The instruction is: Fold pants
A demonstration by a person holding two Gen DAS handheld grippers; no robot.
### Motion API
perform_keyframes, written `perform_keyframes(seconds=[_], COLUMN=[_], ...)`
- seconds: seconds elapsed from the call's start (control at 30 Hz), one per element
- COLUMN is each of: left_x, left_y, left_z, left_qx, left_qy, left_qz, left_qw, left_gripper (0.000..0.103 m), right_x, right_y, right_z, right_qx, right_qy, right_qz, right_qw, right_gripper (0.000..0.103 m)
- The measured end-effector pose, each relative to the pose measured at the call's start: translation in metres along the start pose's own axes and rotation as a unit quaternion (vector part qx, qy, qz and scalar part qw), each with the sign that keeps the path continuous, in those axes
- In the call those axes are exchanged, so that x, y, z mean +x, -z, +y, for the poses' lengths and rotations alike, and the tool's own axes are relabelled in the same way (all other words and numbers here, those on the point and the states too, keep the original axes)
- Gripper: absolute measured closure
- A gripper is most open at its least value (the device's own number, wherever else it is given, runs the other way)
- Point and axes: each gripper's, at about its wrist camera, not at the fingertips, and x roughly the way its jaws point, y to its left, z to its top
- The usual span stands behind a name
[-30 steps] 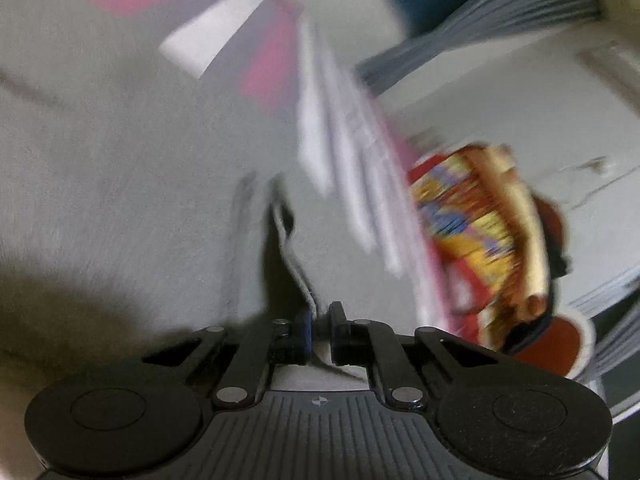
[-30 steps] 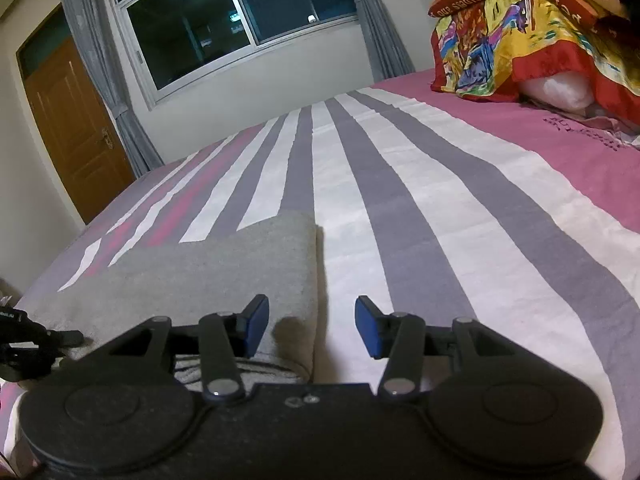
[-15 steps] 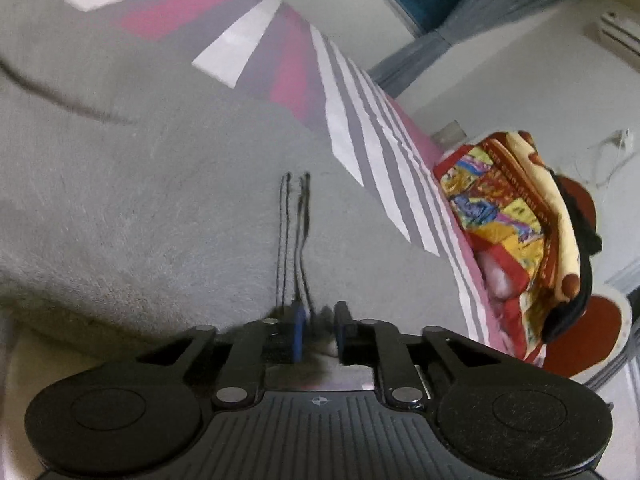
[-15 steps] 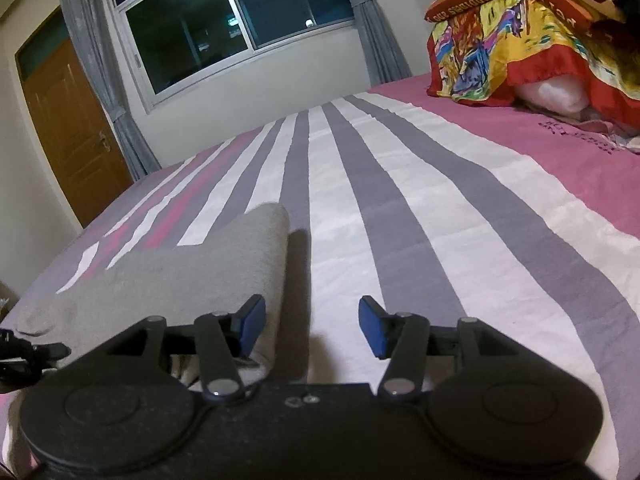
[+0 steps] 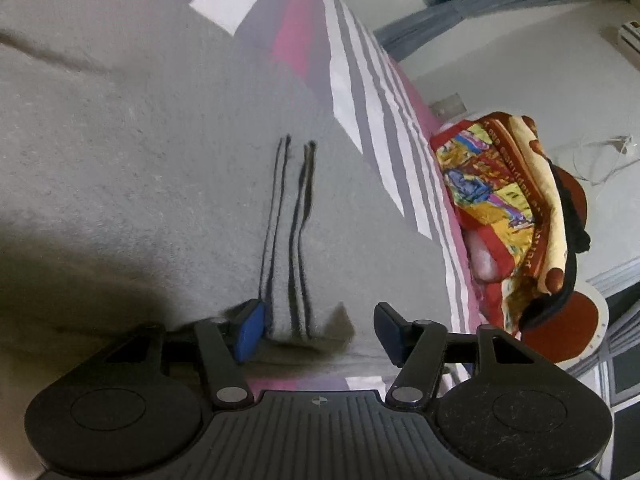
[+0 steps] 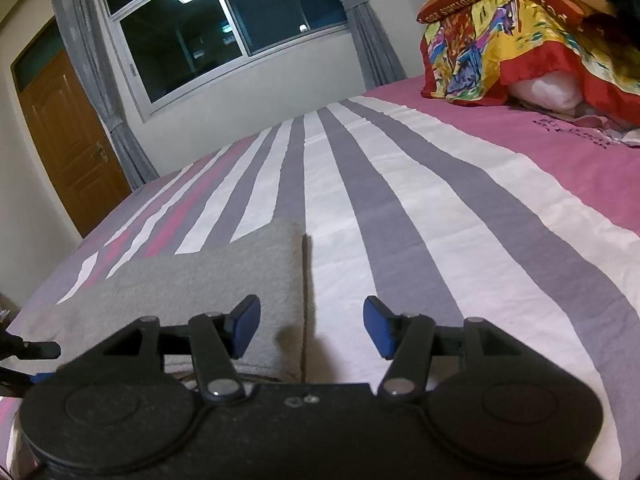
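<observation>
Left tongs (image 5: 316, 330) just let go; both open now, right tongs (image 6: 312, 330) too; I'd press the pants (image 5: 160, 168) fold flat.

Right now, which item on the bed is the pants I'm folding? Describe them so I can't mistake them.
Start from the big bed with the pink, grey and white striped sheet. At its near edge, left of the open right gripper, lies a flat grey slab of fleecy cloth: the pants. Unlike the bright red and yellow blankets piled at the far right, they are plain grey with thin dark stripes.
</observation>
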Motion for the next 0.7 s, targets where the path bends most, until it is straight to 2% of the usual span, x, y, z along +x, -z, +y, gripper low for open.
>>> perform_keyframes(seconds=[0.03, 0.07, 0.13, 0.23, 0.33, 0.4, 0.47, 0.63, 0.7], left_x=[0.002, 0.004, 0.005, -0.008, -0.013, -0.008, -0.005, -0.011, -0.010], left_y=[0.000, 0.001, 0.006, 0.019, 0.031, 0.035, 0.033, 0.025, 0.019], left_z=[0.002, 0.007, 0.012, 0.008, 0.008, 0.016, 0.022, 0.004, 0.003], left_qx=[-0.004, -0.020, -0.040, -0.045, -0.032, -0.025, -0.045, 0.004, 0.014], left_qy=[-0.004, 0.001, 0.020, 0.068, 0.049, 0.017, 0.020, -0.010, -0.023], left_qz=[0.005, 0.007, 0.005, -0.003, -0.009, -0.007, -0.011, -0.020, -0.015], left_qw=[1.0000, 0.9998, 0.9990, 0.9966, 0.9983, 0.9995, 0.9987, 0.9997, 0.9995], left_gripper=[0.072, 0.080, 0.087, 0.088, 0.088, 0.088, 0.088, 0.088, 0.085], right_x=[0.000, 0.001, 0.002, 0.002, -0.002, -0.001, 0.001, -0.009, -0.003], right_y=[0.000, 0.000, 0.000, 0.000, 0.000, 0.001, 0.001, 0.003, 0.005], right_z=[0.000, 0.000, 0.001, -0.001, -0.003, -0.003, -0.002, 0.007, 0.014], right_qx=[0.001, 0.001, 0.000, 0.003, 0.007, 0.009, 0.006, -0.025, -0.054], right_qy=[0.001, 0.002, 0.005, 0.009, 0.009, 0.008, 0.011, -0.005, -0.003], right_qz=[0.000, 0.000, 0.000, -0.001, -0.006, -0.005, -0.001, -0.014, 0.008], right_qw=[1.000, 1.000, 1.000, 1.000, 1.000, 1.000, 1.000, 1.000, 0.999], right_gripper=[0.045, 0.045, 0.045, 0.045, 0.044, 0.044, 0.044, 0.044, 0.045])
